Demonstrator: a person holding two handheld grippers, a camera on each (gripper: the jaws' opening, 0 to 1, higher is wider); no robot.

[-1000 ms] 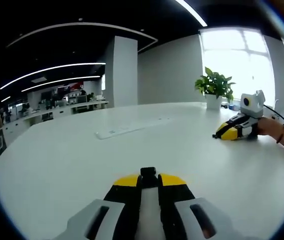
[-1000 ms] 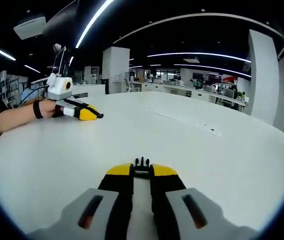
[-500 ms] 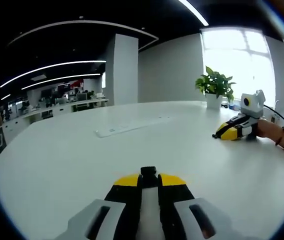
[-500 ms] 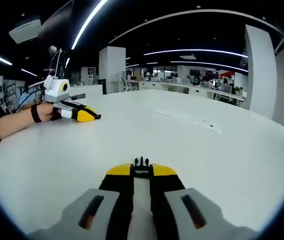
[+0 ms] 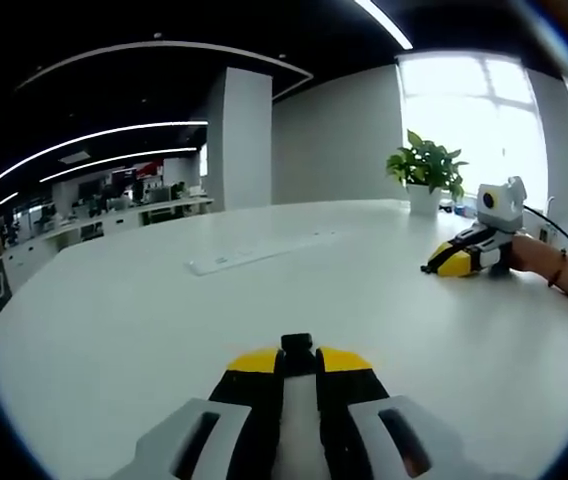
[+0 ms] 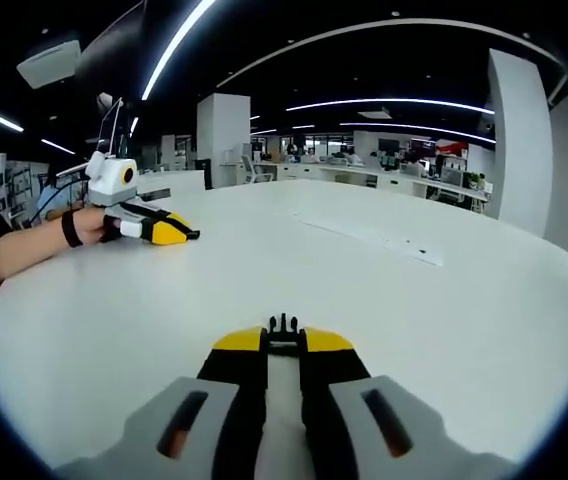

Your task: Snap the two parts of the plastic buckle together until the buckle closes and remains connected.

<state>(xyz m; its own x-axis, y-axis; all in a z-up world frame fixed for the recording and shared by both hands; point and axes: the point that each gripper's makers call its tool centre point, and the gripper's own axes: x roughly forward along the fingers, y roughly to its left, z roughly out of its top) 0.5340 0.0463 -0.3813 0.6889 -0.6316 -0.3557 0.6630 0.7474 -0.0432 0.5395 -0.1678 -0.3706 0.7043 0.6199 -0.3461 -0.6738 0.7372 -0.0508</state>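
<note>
In the left gripper view my left gripper (image 5: 297, 358) lies low over the white table (image 5: 144, 320), shut on a small black buckle part (image 5: 296, 344) that pokes out between the yellow tips. My right gripper (image 6: 283, 341) is likewise shut on the other black buckle part (image 6: 283, 325), whose prongs stick forward. The two grippers are far apart across the table: the right gripper (image 5: 456, 262) appears at the right of the left gripper view, and the left gripper (image 6: 167, 230) at the left of the right gripper view.
A long flat strip (image 5: 259, 254) is set into the table's middle, seen too as the strip (image 6: 379, 240). A potted plant (image 5: 426, 172) stands at the far edge by the window. A person's forearm (image 6: 24, 245) rests on the table (image 6: 444, 330).
Both views have shifted only slightly. Each gripper keeps its hold on its buckle part, and the two stay far apart.
</note>
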